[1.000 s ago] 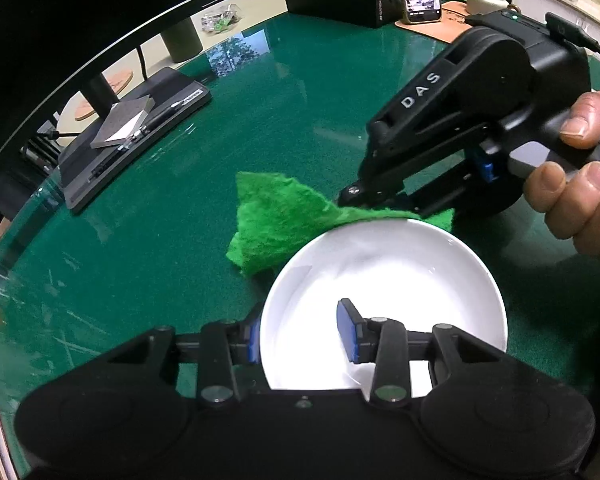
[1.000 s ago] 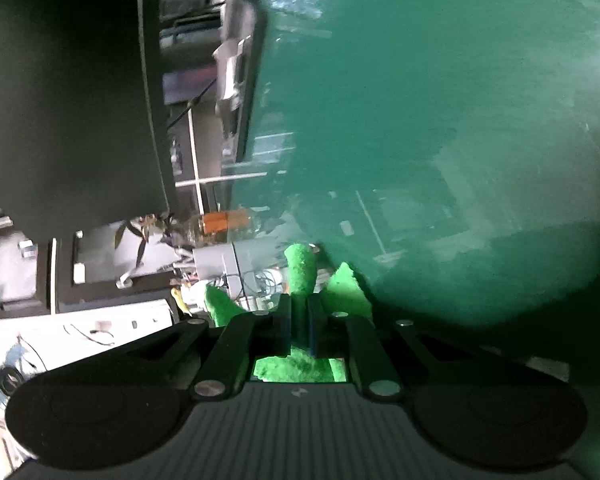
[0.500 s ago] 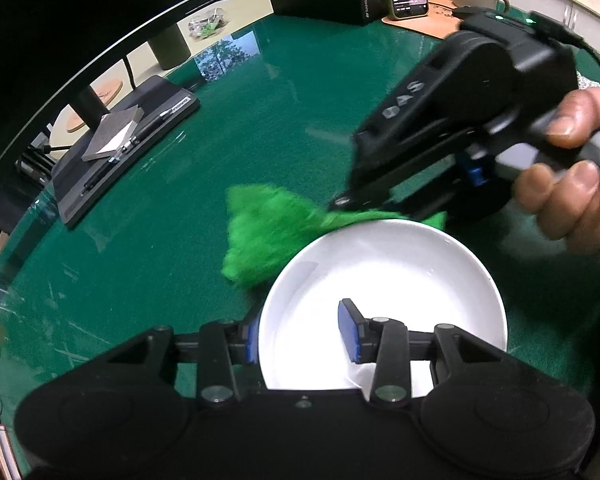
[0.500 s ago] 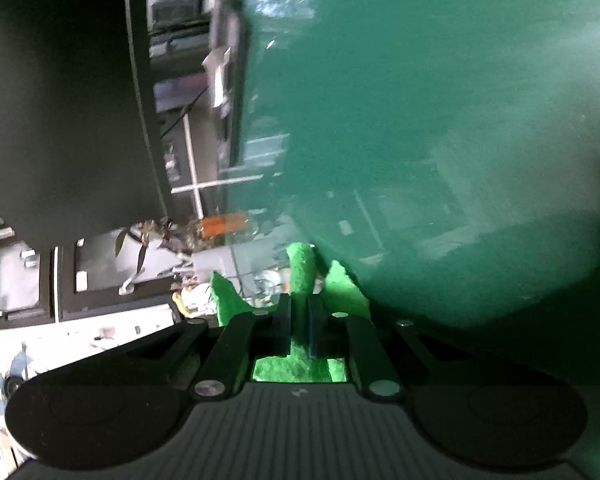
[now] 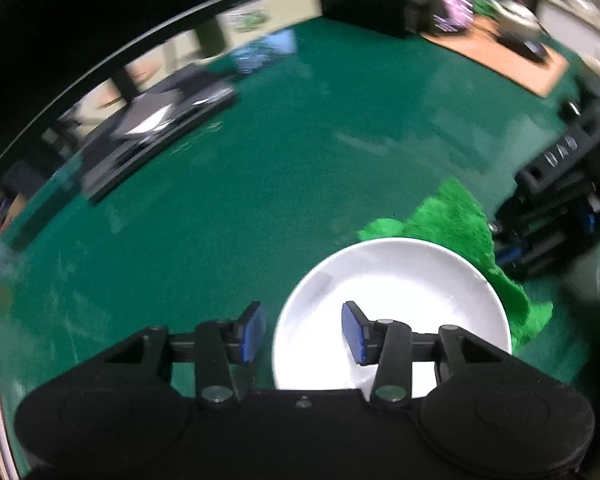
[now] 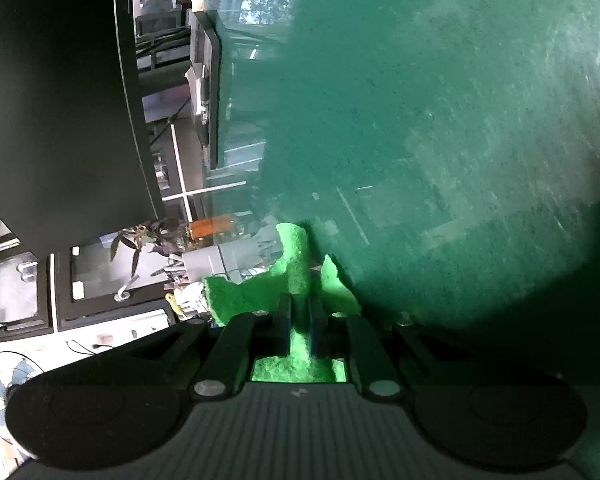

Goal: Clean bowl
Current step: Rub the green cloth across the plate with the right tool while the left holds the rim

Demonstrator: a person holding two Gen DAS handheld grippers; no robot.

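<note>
Bowl (image 5: 392, 300) on green table (image 5: 260, 200); left hand-held gripper (image 5: 302, 330) open, right hand-held gripper (image 6: 300, 316) pinching cloth (image 6: 296, 264).

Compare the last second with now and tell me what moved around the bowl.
The left gripper has let go of the white bowl: its jaws now stand open astride the near-left rim. The right gripper carried the green cloth from the bowl's far-left rim round to its right side. It stays clamped on the cloth; the bowl remains on the green table.
</note>
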